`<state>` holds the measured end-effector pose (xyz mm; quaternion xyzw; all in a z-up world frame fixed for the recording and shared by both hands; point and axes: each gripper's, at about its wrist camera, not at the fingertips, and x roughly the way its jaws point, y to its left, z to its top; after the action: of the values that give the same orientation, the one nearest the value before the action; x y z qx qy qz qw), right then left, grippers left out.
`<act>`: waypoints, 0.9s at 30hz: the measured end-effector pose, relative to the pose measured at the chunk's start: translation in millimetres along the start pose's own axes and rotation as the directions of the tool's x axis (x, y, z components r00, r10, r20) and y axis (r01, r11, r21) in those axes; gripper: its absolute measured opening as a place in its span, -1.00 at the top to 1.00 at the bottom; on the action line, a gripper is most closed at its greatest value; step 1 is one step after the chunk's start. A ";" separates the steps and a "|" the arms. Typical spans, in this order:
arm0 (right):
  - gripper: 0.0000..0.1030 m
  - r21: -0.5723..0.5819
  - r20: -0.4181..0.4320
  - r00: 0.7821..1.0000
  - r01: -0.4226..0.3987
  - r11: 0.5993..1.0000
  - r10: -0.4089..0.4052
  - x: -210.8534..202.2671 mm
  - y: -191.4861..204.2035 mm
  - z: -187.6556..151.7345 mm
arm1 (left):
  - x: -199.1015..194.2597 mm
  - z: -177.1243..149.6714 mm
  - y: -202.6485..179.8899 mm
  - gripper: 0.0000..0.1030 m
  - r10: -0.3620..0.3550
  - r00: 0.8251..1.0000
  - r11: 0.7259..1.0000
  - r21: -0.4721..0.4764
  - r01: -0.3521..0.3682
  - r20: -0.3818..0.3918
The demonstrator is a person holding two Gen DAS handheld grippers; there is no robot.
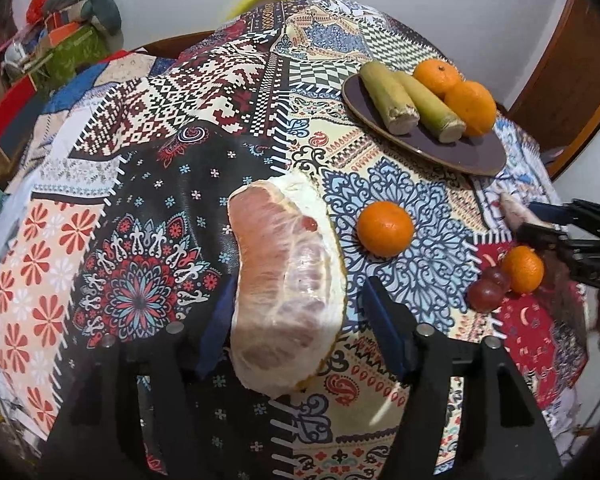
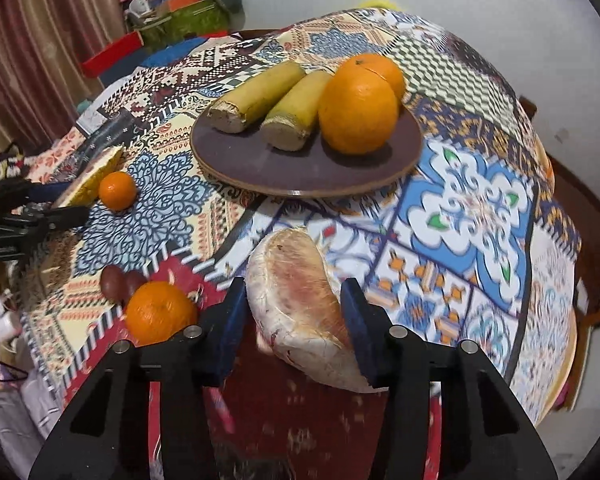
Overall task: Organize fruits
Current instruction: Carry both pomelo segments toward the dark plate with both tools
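We find the left gripper (image 1: 296,312) set around a peeled pomelo wedge (image 1: 284,280) on the table (image 1: 400,168): the left pad touches the wedge, the right pad stands just clear of it, so this gripper is open. The right gripper (image 2: 296,324) has both blue pads pressed against a second pomelo segment (image 2: 300,308) — a closed grip on that fruit. Moving outward from the left gripper, a small tangerine (image 1: 385,229) lies just beside the wedge. Near the right gripper, another tangerine (image 2: 160,312) sits touching two dark red grapes (image 2: 120,280). Farther back stands a dark round plate (image 2: 300,172) carrying two cut sugarcane pieces (image 2: 260,96) side by side and two oranges (image 2: 358,108) — one behind the other in the right wrist view. A patchwork-print cloth (image 2: 476,200) covers the table.
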<state>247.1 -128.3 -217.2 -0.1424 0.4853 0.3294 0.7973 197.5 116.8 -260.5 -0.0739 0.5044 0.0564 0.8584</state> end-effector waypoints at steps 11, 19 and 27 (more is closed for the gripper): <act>0.06 -0.042 -0.032 0.999 -0.005 0.999 0.004 9.2 0.4 -6.8 | 11.3 5.8 -3.8 -0.15 0.044 0.999 0.999 0.029 -0.045 0.007; 0.12 0.024 -0.001 0.999 -0.037 0.999 0.037 8.2 -8.2 -8.7 | 15.4 11.7 1.2 0.00 0.042 0.999 0.999 0.006 -0.042 0.006; 0.20 0.104 0.053 0.995 -0.087 0.991 0.082 -5.6 -14.9 -7.3 | 2.9 1.4 -3.4 0.03 0.052 0.999 0.999 0.015 -0.052 0.013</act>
<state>250.3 -145.6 -217.3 -0.0710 0.4882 0.3399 0.8006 200.6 113.8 -262.1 -0.0540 0.5011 0.0753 0.8604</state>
